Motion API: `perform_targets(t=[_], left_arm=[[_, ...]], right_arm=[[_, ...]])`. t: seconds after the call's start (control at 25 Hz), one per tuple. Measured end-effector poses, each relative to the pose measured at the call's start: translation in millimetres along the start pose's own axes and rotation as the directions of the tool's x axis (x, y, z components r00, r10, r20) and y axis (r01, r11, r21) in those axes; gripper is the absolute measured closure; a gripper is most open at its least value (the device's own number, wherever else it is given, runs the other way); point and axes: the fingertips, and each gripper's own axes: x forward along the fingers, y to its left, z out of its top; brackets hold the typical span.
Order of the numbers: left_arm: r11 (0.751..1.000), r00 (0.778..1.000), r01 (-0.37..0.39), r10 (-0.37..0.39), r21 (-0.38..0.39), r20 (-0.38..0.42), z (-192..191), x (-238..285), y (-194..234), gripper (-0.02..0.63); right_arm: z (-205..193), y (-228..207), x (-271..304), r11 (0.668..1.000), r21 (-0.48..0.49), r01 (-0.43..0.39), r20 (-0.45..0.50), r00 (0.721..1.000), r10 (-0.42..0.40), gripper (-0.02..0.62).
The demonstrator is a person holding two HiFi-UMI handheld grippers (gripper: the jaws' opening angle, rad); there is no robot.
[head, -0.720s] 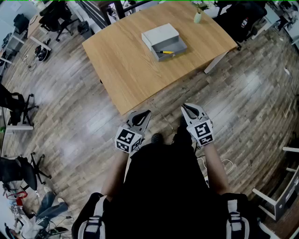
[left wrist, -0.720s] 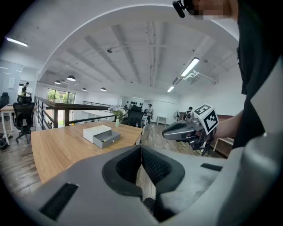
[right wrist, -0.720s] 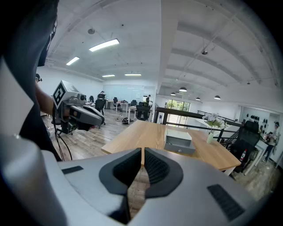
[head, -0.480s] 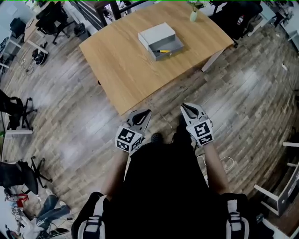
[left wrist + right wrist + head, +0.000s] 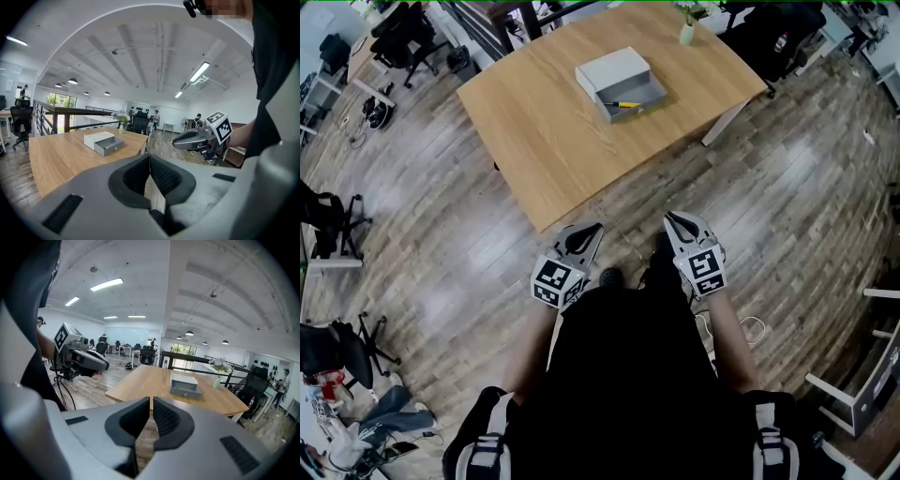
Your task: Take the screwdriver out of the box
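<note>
A grey box stands on the wooden table with its drawer pulled out. A yellow-handled screwdriver lies in the drawer. My left gripper and right gripper hang side by side over the floor, in front of the person's body and well short of the table. Both are shut on nothing. The box shows far off in the left gripper view, with the right gripper to its right. In the right gripper view the box is beyond the jaws and the left gripper at left.
A small vase with a plant stands near the table's far corner. Office chairs and desks ring the room, with dark chairs behind the table. A white cable lies on the plank floor by the person's right foot.
The table and box sit slightly further left and up in the head view. Both grippers keep the same shut pose by the body.
</note>
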Motion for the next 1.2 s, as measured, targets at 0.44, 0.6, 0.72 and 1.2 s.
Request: perform_targets(t=[0.44,0.6,0.72,1.2], left_arm=[[1.0,1.0,-0.025,0.025,0.0,-0.017,16.5,34.0,4.8,0.583],[0.999,0.999,-0.032,0.032,0.009,-0.018,27.3,51.6,5.3,0.584],[0.999,0.999,-0.043,0.043,0.007,-0.023,31.6,61.3,9.4,0.584],[0.995,0.994,-0.104,0.104,-0.001,-0.029,53.5,109.4,28.0,0.584]], right_arm=[[-1.5,-32.0,16.3,0.999,0.003,-0.034,0.002,0.999,0.034,0.56],[-7.5,-49.0,22.7,0.999,0.017,-0.047,-0.009,0.999,0.047,0.559],[-6.7,-58.4,30.8,0.998,0.014,-0.064,-0.009,0.998,0.064,0.56],[2.2,-110.3,62.4,0.992,-0.012,-0.13,0.005,0.992,0.13,0.56]])
